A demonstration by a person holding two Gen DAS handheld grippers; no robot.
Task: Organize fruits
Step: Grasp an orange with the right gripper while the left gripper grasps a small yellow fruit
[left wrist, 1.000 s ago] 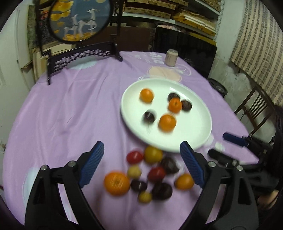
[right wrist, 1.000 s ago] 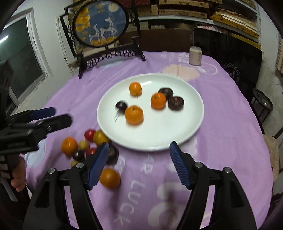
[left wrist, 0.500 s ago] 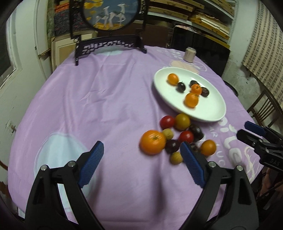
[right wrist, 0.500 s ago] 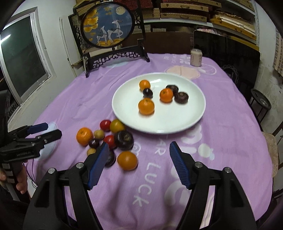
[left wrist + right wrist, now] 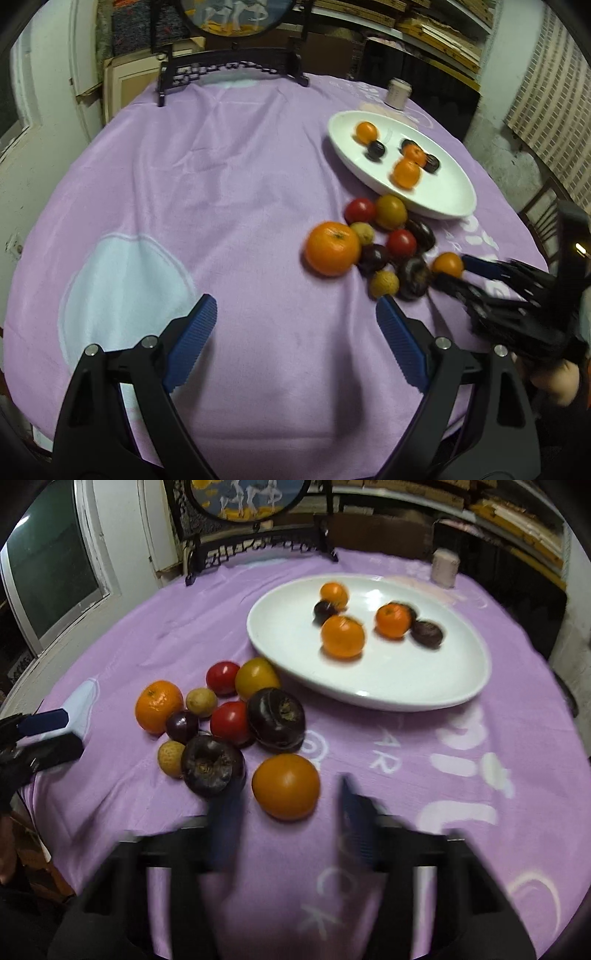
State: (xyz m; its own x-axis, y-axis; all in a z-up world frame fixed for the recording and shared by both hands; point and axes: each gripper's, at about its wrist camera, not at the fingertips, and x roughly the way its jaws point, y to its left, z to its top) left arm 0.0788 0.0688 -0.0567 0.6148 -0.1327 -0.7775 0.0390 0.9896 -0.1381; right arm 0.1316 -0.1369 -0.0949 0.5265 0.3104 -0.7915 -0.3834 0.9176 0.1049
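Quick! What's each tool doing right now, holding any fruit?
Left tool: open, holding nothing.
Right tool: open and blurred, has just been closing; the orange sits at its tips, not gripped yet.

Both wrist cameras looked steeply down along their own fingers at the purple tablecloth (image 5: 229, 177) — the left from the table's near-left edge, the right closer in. Both views shared the white plate (image 5: 280, 642) and the loose fruit pile (image 5: 388, 243) — each also caught the other gripper's tips.
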